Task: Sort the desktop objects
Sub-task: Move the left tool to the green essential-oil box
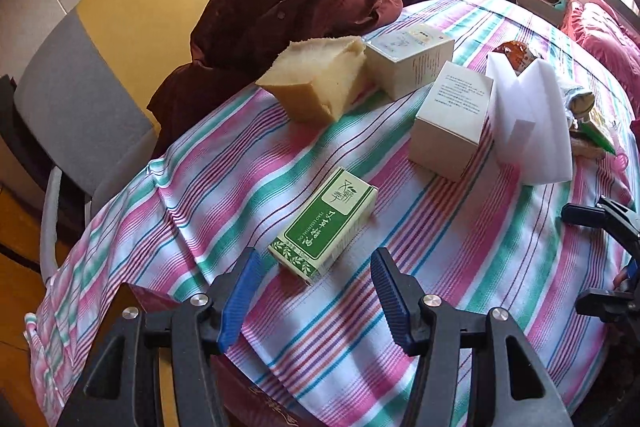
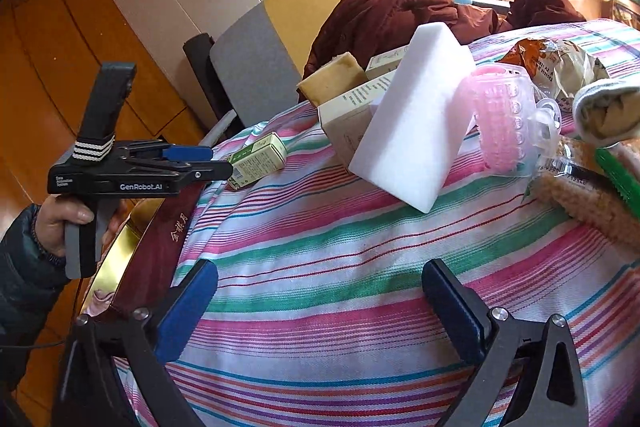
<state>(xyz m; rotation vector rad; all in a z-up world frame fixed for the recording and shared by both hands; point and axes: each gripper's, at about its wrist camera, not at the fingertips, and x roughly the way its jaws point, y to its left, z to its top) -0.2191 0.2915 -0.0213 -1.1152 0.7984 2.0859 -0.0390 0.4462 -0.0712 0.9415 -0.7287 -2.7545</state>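
The left hand-held gripper (image 1: 310, 267), jaws apart, faces the green box (image 1: 324, 223) just ahead, its long axis running diagonally; the right hand-held gripper (image 2: 320, 291), also spread, sits farther off.

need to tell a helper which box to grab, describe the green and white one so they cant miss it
On the striped tablecloth, look at the near side, just ahead of the open left gripper. The green and white box lies flat there, alone. Unlike the plain cream boxes farther back, it has a green label with leaf print.
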